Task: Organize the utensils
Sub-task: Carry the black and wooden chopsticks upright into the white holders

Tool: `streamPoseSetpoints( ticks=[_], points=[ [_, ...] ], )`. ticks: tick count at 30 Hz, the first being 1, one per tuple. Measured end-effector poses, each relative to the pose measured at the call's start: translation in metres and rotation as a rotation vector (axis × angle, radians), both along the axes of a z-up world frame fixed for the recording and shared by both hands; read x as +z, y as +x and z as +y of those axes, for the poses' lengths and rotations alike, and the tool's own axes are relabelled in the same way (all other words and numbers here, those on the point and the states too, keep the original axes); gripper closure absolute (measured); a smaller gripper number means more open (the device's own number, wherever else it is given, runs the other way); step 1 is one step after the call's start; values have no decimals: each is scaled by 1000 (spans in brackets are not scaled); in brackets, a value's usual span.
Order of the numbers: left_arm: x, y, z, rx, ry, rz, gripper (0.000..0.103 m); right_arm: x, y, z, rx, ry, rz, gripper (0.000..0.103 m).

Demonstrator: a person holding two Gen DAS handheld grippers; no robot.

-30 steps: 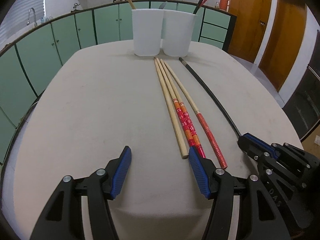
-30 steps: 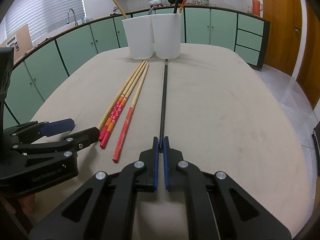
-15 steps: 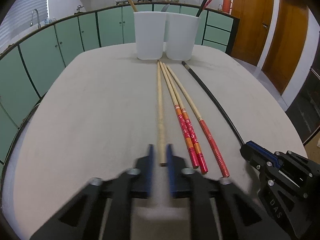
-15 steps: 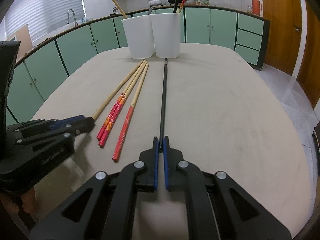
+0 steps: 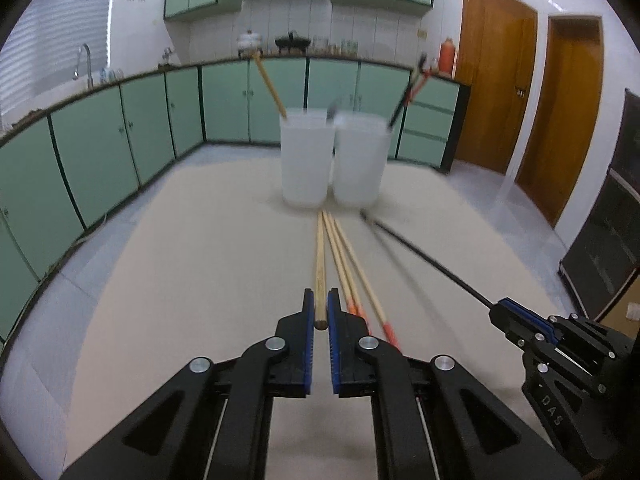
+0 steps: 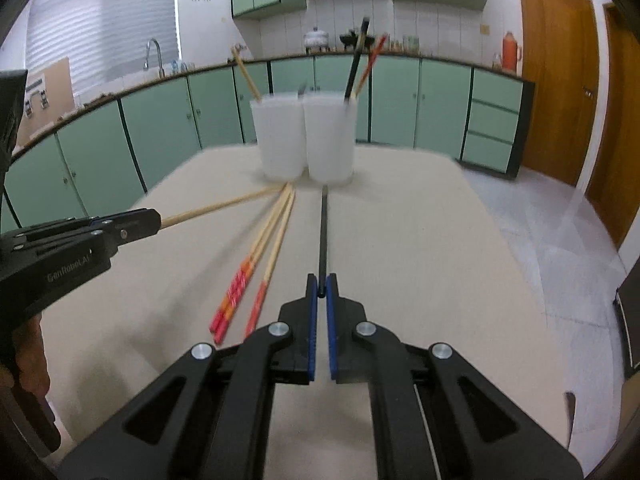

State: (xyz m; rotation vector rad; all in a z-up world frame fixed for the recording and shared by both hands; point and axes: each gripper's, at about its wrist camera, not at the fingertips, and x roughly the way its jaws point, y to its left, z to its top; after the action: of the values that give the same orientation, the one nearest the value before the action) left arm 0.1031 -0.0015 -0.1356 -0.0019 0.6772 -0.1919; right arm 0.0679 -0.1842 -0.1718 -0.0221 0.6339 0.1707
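Chopsticks pinched at the near end, one in each gripper

Chopsticks are light, stiff and thin, and smooth enough to swivel in a grip taken so close to one end; my judgement is that a hold nearer the middle would keep the far tip steadier on the way to a cup. The plain wooden chopstick (image 5: 320,264) is clamped at its butt by the left gripper (image 5: 319,312), jaws clenched on it, its far tip down near the cups. The black chopstick (image 6: 322,232) sits likewise in the right gripper (image 6: 320,286), jaws clenched on its near end. Three red-ended chopsticks (image 6: 256,264) lie loose on the table (image 6: 420,264) between the two held ones.

Beyond them stand two white cups (image 5: 306,160), touching side by side, each already holding sticks.

Only the right wrist view shows the wooden chopstick slanting up from the table to the left gripper, and a hand (image 6: 28,360) under that gripper. Only the left wrist view shows its cut end between the pads.
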Motion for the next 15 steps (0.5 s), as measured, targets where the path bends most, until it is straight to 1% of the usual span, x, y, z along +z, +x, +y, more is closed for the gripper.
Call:
streamPoseSetpoints(
  ticks=[4, 7, 12, 15],
  points=[
    [34, 1, 5, -1, -23, -83, 96, 33, 2, -8, 5, 19, -71, 100],
    [57, 7, 6, -11, -37, -132, 97, 64, 10, -16, 17, 72, -115, 100],
    [84, 20, 5, -23, -43, -187, 97, 101, 29, -26, 38, 140, -143, 100],
    [95, 28, 4, -38, -47, -201, 97, 117, 38, -28, 49, 154, -153, 100]
  ],
)
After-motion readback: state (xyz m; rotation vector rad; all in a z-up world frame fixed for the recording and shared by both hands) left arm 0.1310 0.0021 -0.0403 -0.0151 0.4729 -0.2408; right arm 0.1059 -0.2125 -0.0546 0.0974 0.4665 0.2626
